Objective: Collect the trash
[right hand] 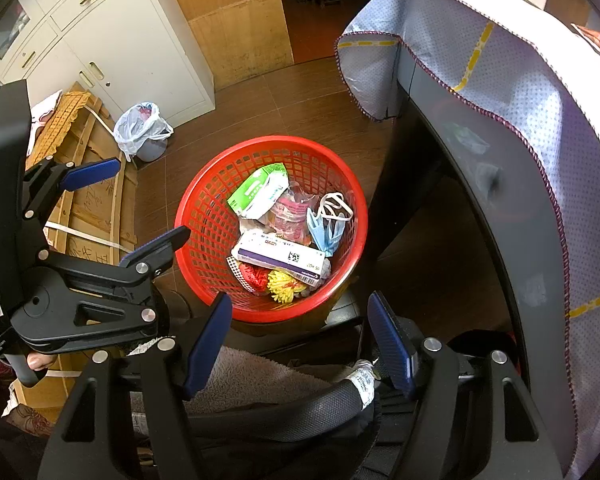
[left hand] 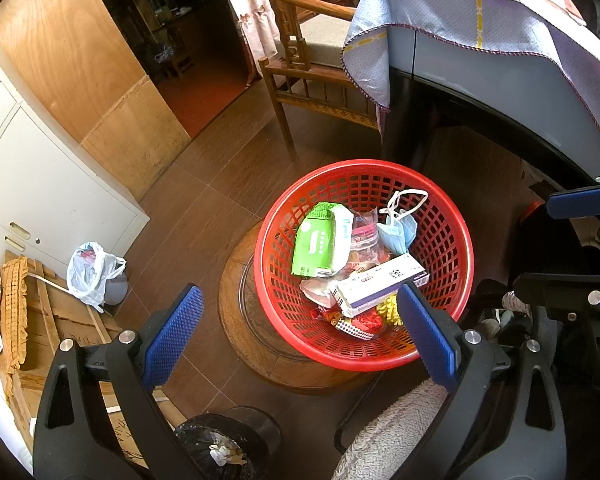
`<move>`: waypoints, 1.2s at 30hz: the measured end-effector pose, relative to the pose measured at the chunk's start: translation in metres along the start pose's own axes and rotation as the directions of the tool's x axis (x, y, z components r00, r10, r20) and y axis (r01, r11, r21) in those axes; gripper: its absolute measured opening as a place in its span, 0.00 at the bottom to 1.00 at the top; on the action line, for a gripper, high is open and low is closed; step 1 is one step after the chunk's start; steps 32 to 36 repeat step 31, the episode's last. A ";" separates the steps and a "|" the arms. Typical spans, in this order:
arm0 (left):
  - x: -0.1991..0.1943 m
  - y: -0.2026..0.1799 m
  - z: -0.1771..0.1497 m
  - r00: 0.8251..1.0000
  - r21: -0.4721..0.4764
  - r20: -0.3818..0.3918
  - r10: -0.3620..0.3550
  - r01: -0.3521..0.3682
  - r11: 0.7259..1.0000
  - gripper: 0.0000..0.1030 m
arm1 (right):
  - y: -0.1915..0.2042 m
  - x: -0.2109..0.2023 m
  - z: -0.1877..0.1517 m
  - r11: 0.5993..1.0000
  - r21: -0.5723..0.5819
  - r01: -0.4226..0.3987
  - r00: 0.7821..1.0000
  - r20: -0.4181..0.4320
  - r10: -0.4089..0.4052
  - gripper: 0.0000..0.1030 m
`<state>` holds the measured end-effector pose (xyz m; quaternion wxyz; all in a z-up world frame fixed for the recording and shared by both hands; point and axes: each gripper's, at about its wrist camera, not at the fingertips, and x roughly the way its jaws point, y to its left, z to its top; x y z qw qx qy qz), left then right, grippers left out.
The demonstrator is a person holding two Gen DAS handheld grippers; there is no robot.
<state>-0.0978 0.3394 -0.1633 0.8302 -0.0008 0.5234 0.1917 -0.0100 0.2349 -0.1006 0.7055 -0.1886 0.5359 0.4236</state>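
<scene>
A red plastic basket stands on a round wooden stand on the floor. It holds trash: a green wipes pack, a white carton box, a blue face mask, a yellow spiky item and wrappers. My left gripper is open and empty above the basket's near-left side. My right gripper is open and empty, just short of the basket's near rim; it also shows at the right of the left wrist view.
A table with a blue dotted cloth stands right of the basket. A small bin with a white bag sits by a white cabinet. A wooden chair is behind. A black-lined bin is near.
</scene>
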 end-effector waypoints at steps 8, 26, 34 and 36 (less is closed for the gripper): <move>0.000 0.000 0.000 1.000 0.000 0.000 -0.001 0.001 1.000 0.91 | 0.000 0.000 0.000 1.000 0.000 0.001 1.000 0.001 -0.001 0.67; -0.001 0.002 0.002 1.000 0.005 0.006 0.013 -0.013 1.000 0.91 | 0.001 0.000 0.000 1.000 0.001 0.002 1.000 0.000 -0.002 0.67; -0.001 0.007 0.002 1.000 -0.006 0.004 0.000 0.000 1.000 0.91 | 0.001 0.000 0.001 1.000 0.001 0.001 1.000 0.000 -0.001 0.67; -0.001 0.007 0.002 1.000 -0.006 0.004 0.000 0.000 1.000 0.91 | 0.001 0.000 0.001 1.000 0.001 0.001 1.000 0.000 -0.001 0.67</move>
